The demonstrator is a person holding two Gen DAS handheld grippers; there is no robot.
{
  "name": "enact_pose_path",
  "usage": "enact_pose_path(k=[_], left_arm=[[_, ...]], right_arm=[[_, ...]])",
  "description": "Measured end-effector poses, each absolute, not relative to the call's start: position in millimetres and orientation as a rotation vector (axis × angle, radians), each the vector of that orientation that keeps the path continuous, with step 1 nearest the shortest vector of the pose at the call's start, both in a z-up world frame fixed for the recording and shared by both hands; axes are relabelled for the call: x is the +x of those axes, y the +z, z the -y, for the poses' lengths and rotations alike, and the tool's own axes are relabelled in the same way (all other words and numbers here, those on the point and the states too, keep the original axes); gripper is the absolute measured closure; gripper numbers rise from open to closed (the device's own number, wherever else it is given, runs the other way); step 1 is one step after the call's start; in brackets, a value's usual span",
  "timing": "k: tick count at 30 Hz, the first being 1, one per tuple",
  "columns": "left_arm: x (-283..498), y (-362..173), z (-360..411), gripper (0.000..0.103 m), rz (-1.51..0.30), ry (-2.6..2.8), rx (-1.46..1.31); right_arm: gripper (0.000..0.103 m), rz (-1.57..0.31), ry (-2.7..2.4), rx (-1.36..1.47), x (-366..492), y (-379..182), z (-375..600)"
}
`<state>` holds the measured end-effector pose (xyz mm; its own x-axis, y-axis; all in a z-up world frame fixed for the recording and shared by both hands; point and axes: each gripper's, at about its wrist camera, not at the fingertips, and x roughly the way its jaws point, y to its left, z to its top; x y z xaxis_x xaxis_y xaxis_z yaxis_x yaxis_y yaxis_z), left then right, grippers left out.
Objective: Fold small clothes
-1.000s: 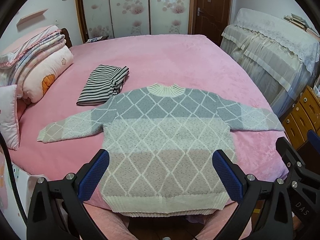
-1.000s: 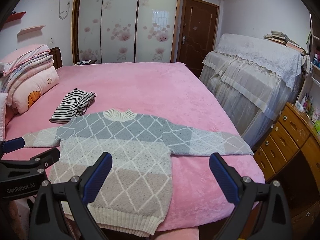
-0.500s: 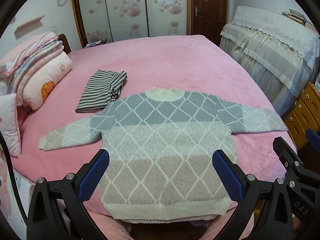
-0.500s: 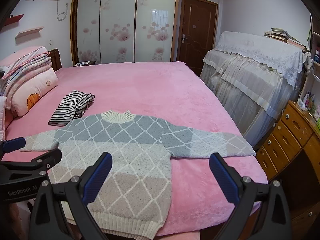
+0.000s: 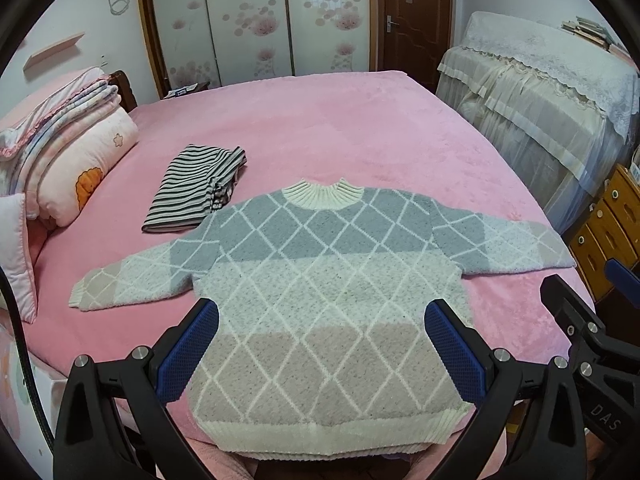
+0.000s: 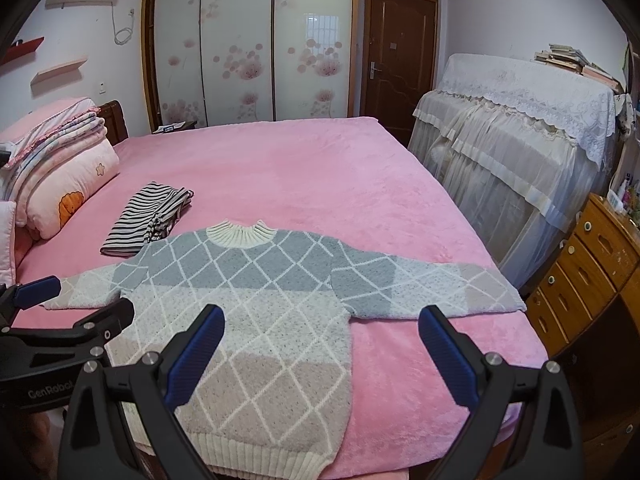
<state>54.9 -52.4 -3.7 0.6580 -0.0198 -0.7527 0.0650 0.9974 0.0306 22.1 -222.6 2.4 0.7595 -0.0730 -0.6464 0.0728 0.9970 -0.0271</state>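
Pink bed carries a flat sweater; striped garment at its 10 o'clock; left gripper and right gripper fingers spread, empty

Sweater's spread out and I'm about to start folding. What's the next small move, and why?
Probably bring the right gripper down to the cuff of the sweater's right sleeve. The sweater lies flat on the bed with both sleeves spread wide, and both grippers, the left gripper included, are open and hold nothing, so folding a sleeve inward looks like the first step.
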Motion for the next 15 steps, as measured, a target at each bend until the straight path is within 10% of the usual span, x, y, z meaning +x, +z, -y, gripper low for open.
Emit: enact_pose_path(k=[15], left_arm=[[85.8, 1.3, 77.7, 0.001, -0.856, -0.080, 0.060]], right_arm=[[0.005, -0.681, -0.074, 0.092, 39.2, 6.4, 259.2]])
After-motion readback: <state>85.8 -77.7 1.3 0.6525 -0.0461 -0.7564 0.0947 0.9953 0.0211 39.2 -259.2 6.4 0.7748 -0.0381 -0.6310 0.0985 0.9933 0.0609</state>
